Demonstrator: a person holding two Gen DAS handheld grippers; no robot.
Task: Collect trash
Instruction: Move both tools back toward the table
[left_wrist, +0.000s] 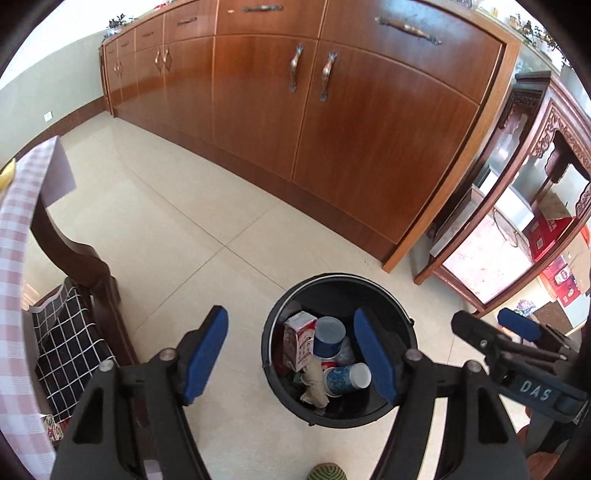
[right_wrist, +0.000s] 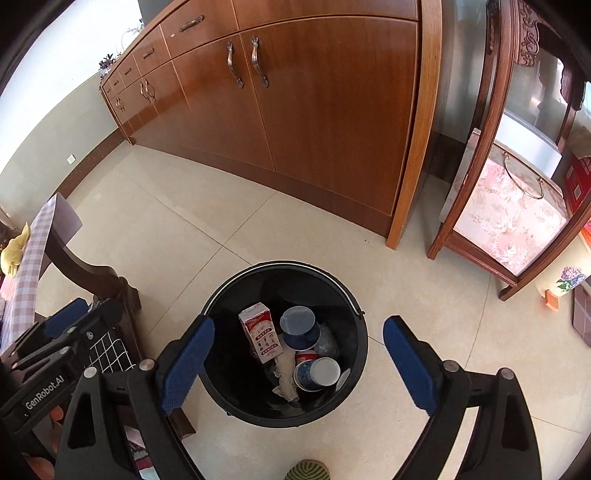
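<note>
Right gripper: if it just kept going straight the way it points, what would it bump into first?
Most likely the trash in the black bin; the right gripper, open and empty, points into its mouth, roughly at the paper cup. Depth is unclear.

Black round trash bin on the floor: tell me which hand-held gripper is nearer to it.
Right, by a small margin. The right hand-held gripper hangs open directly over the black round trash bin; the left hand-held gripper sits open off its left side, only one finger over it.

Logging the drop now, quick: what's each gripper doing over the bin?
Left gripper: jaws open, nothing between them, above the black bin.
Right gripper: jaws open, empty, over the same bin.
</note>
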